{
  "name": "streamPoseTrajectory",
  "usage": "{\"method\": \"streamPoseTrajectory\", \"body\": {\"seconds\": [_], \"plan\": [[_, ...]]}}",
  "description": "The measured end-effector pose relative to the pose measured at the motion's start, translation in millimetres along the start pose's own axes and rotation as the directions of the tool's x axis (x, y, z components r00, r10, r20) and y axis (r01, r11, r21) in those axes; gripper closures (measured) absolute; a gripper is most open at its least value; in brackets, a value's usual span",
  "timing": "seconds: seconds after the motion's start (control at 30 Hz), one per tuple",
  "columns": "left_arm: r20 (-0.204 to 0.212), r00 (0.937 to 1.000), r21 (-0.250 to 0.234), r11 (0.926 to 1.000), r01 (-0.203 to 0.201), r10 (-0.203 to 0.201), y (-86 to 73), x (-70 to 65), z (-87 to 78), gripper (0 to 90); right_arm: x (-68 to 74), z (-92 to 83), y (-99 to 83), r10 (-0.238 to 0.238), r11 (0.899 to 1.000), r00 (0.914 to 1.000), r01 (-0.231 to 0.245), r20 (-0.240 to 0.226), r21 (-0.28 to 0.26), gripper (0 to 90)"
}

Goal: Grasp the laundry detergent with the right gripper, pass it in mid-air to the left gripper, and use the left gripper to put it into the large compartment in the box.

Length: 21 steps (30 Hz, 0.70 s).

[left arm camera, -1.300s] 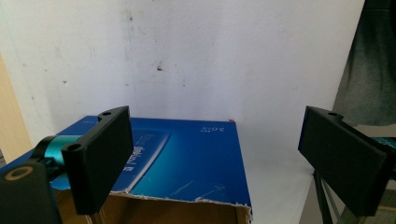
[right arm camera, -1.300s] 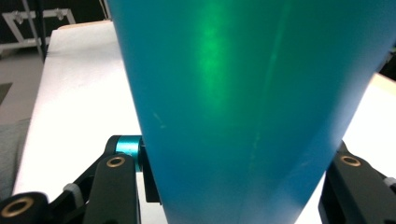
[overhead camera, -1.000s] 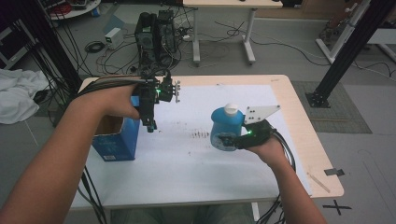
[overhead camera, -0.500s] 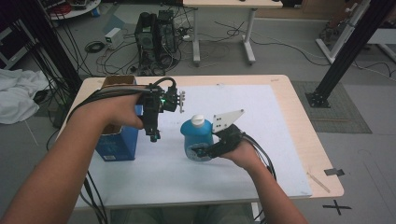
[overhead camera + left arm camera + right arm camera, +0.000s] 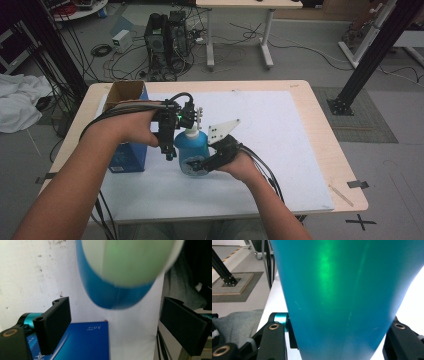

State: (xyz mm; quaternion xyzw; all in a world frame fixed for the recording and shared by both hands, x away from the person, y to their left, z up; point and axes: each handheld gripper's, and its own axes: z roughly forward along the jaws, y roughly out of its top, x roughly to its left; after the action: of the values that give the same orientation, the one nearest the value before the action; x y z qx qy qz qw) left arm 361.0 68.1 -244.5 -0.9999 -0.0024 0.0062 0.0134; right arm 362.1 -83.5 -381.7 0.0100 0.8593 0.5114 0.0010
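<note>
High view: one blue bottle (image 5: 192, 150) with a white cap, upright over the white mat (image 5: 280, 150), clamped by the right gripper (image 5: 200, 164) from its right side.
Right gripper view: bottle wall (image 5: 342, 297) sits between both jaws, pads pressed on either side; cap out of frame.
Left gripper view: bottle (image 5: 117, 293) seen from above, ahead of the jaws and between their lines, blurred; jaws released, wide apart, nothing between them.
Left gripper: (image 5: 171, 145) points down just left of the bottle's cap.
Blue box: one (image 5: 127, 150), below the left jaw in the left gripper view (image 5: 82, 340), open top visible from the high view.
Count: 1 bottle, 1 box, 2 grippers.
</note>
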Motion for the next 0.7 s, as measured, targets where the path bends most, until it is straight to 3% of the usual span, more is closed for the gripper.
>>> {"method": "streamPoseTrajectory", "body": {"seconds": [0.03,0.07,0.1,0.13,0.17,0.3,0.4,0.43,0.47,0.5,0.53,0.57,0.6,0.63,0.7], "plan": [[-0.005,1.0000,-0.001,1.0000,-0.004,0.004,0.2,0.2,0.5,10.2,1.0,2.3,0.9,0.012,1.000,0.9999,-0.012,-0.006,-0.004,44.4],[0.000,1.0000,0.000,1.0000,0.002,-0.002,0.2,-0.5,0.8,10.2,0.2,4.8,1.4,-0.008,1.000,0.9999,0.008,-0.007,-0.002,44.4],[0.001,0.9999,-0.003,0.9999,0.010,-0.010,0.2,-1.1,1.3,10.1,2.2,5.8,3.2,0.016,1.000,0.9996,-0.016,-0.025,0.002,44.4],[-0.014,0.9998,0.000,0.9999,-0.014,0.013,1.0,0.3,1.0,10.1,3.8,8.2,3.9,0.030,1.000,0.9992,-0.030,-0.024,0.005,44.3],[-0.005,0.9999,0.001,1.0000,-0.009,0.009,1.5,-0.4,1.9,10.2,2.6,10.6,4.7,0.007,1.000,0.9998,-0.007,-0.021,-0.003,44.3],[0.008,1.0000,-0.001,1.0000,-0.005,0.005,4.1,-3.6,5.0,10.2,3.4,16.9,6.9,-0.004,1.000,0.9996,0.004,-0.029,-0.020,44.3],[-0.005,0.9996,-0.002,0.9997,-0.026,0.026,5.9,-3.2,5.7,10.2,3.3,20.0,9.2,-0.020,0.999,0.9995,0.019,-0.025,-0.035,44.4],[-0.002,0.9997,-0.005,0.9997,-0.024,0.024,6.3,-3.6,6.3,10.2,1.4,21.8,9.6,-0.053,0.998,0.9985,0.052,-0.017,-0.044,44.3],[0.005,0.9999,-0.003,0.9999,-0.013,0.013,6.5,-4.8,6.6,10.2,3.7,21.2,10.2,-0.026,0.999,0.9991,0.026,-0.033,-0.023,44.3],[-0.002,0.9996,-0.007,0.9996,-0.027,0.027,7.1,-3.9,7.0,10.2,11.9,18.7,10.8,0.085,0.996,0.9918,-0.082,-0.095,0.032,44.3],[-0.005,0.9997,-0.006,0.9997,-0.025,0.025,7.7,-4.1,7.6,10.2,15.9,16.9,12.5,0.136,0.990,0.9852,-0.130,-0.104,0.057,44.4],[0.002,0.9995,-0.003,0.9995,-0.030,0.030,8.0,-4.0,7.6,10.2,16.5,17.5,12.7,0.141,0.989,0.9839,-0.136,-0.109,0.058,44.4],[0.030,0.9995,-0.003,1.0000,-0.006,0.007,7.8,-5.6,8.8,10.2,17.5,16.5,13.7,0.158,0.986,0.9815,-0.151,-0.108,0.071,44.4],[0.013,0.9998,-0.003,0.9998,-0.017,0.017,8.2,-5.5,8.2,10.2,18.4,16.4,14.0,0.173,0.983,0.9774,-0.163,-0.122,0.085,44.3],[0.011,0.9998,-0.004,0.9998,-0.018,0.018,8.4,-6.0,8.9,10.2,24.2,15.8,16.6,0.250,0.965,0.9645,-0.240,-0.086,0.107,44.4]]}}
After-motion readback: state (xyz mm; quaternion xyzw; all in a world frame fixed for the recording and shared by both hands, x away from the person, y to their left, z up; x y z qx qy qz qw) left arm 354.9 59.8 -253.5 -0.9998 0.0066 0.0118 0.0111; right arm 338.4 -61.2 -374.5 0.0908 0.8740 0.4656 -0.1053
